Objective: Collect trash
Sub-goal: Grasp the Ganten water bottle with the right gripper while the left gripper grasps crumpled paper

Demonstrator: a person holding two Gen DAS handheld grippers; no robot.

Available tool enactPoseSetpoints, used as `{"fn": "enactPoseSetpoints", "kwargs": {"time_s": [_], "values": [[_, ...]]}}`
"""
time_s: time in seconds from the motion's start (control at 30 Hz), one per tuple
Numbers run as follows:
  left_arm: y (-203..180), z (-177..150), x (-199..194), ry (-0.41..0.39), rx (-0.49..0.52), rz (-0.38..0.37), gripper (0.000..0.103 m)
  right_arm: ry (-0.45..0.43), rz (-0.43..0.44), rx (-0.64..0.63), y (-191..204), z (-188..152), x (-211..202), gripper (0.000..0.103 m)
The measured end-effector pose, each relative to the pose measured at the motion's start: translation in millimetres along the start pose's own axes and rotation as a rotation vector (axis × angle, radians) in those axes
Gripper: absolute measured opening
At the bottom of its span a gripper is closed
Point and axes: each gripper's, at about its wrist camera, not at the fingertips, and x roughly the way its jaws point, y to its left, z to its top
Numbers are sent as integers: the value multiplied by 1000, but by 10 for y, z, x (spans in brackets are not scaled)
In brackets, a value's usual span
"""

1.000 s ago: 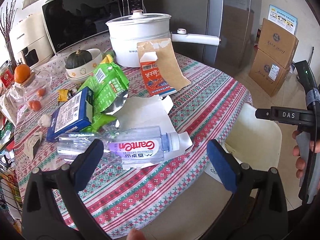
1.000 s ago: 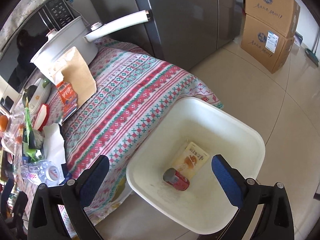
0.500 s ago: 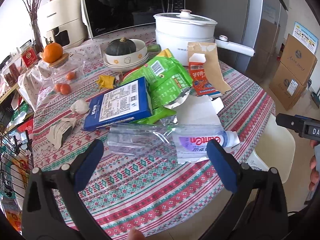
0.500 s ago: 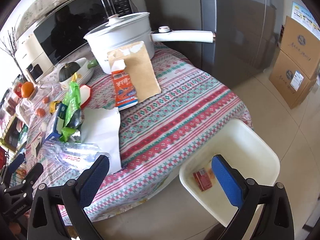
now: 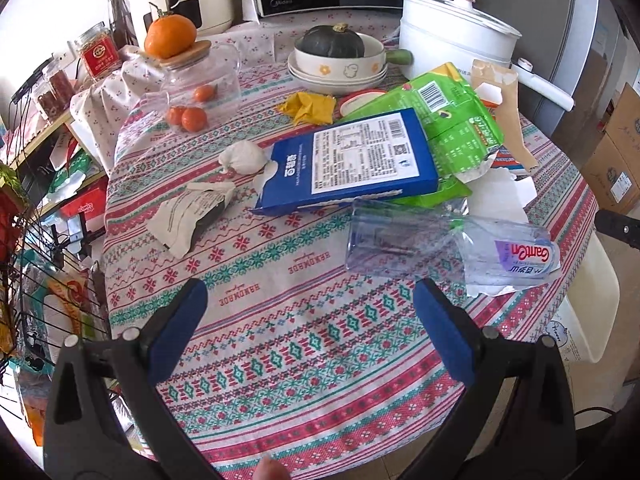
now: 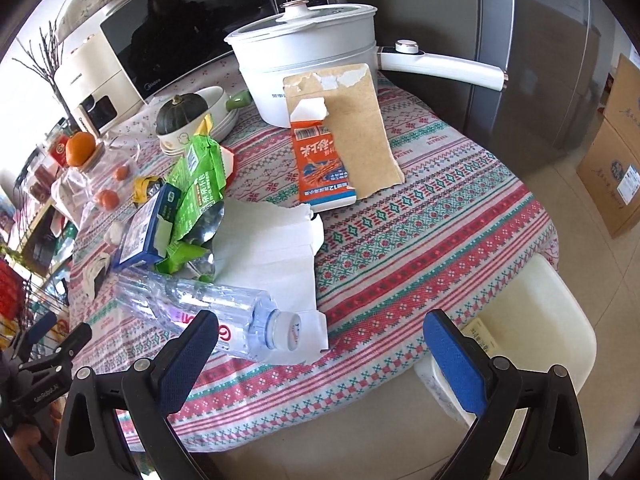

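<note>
Trash lies on the patterned tablecloth [image 5: 280,320]: a crushed clear water bottle [image 5: 448,248] [image 6: 216,316], a blue box [image 5: 352,160] [image 6: 146,228], green snack bags [image 5: 456,120] [image 6: 198,184], white paper [image 6: 272,248], an orange carton [image 6: 322,168] on a brown envelope [image 6: 360,120], crumpled wrappers [image 5: 192,216] and a tissue ball [image 5: 242,158]. A cream bin [image 6: 536,320] stands beside the table's edge with a packet inside. My left gripper [image 5: 310,324] is open and empty, left of the bottle. My right gripper [image 6: 320,344] is open and empty, over the table edge by the bottle's cap.
A white pot with a long handle [image 6: 304,52], a bowl holding a dark squash [image 5: 336,56], a glass jar with an orange on its lid [image 5: 192,76] and a microwave [image 6: 192,32] stand at the back. Cardboard boxes [image 6: 616,152] sit on the floor at right.
Both grippers have swung left, from the bin toward the table. The left view now centres on the table's left half; the right view now shows the bottle close in front.
</note>
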Motion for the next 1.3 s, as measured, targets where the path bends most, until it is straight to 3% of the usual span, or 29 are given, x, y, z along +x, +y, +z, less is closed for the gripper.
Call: {"fn": "enactPoseSetpoints", "kwargs": {"time_s": [0.2, 0.4, 0.53, 0.77, 0.93, 1.17, 1.2, 1.3], "values": [[368, -4, 167, 63, -67, 43, 102, 32, 31, -94, 302, 60, 125, 103], [631, -40, 206, 81, -132, 26, 102, 63, -6, -404, 961, -86, 328, 103], [734, -72, 189, 73, -141, 22, 102, 99, -26, -528, 1273, -212, 536, 103], [941, -122, 365, 112, -152, 50, 102, 105, -204, -764, 1606, -450, 952, 103], [964, -79, 586, 128, -119, 85, 102, 98, -264, -822, 1637, -476, 1134, 103], [1059, 80, 966, 58, -7, 188, 102, 73, -227, -870, 1604, -495, 1161, 98], [1070, 95, 992, 45, 7, 192, 102, 68, -228, -879, 1613, -491, 1156, 92], [1095, 169, 1049, 11, 23, 173, 102, 80, -171, -875, 1550, -485, 1080, 89]]}}
